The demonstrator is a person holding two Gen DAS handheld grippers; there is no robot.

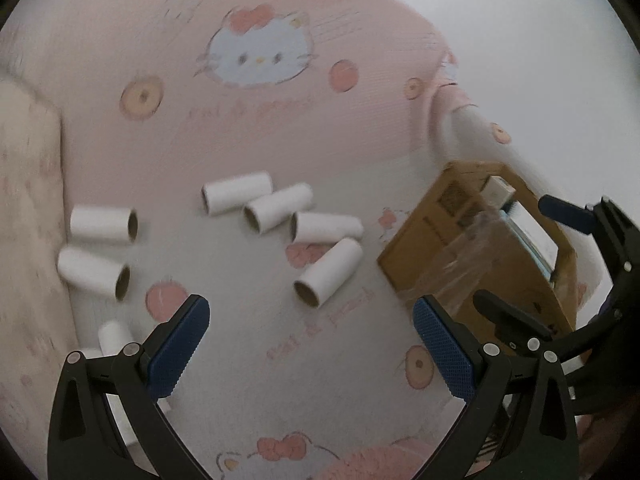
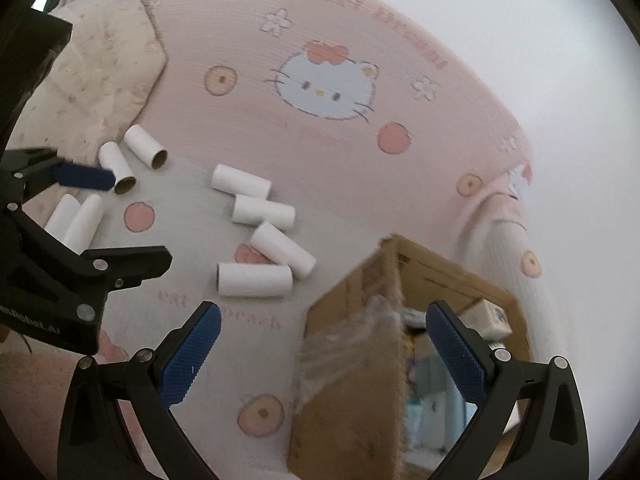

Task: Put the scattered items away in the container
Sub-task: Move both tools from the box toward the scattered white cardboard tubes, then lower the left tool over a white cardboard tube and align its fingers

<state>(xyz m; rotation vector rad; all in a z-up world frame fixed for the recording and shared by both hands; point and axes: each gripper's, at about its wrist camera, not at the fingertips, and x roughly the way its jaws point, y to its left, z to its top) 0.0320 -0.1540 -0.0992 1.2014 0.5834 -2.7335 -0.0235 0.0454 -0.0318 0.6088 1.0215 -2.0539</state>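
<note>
White cardboard tubes (image 1: 304,216) lie scattered on a pink cartoon-cat bedsheet (image 1: 168,148) — left of an open cardboard box (image 1: 476,248). The left gripper (image 1: 310,344) and right gripper (image 2: 324,350) both hover empty, jaws wide apart.

White cardboard tubes (image 1: 280,210) lying scattered on bedsheet; open brown cardboard box (image 1: 472,240) beside, upright.

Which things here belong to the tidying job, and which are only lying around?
Belonging to the job:
- white cardboard tubes, scattered on the bed
- cardboard box, the container, already holding some items
- left gripper and right gripper, both open and empty

Only lying around:
- pink cartoon-cat bedsheet
- floral pillow
</note>
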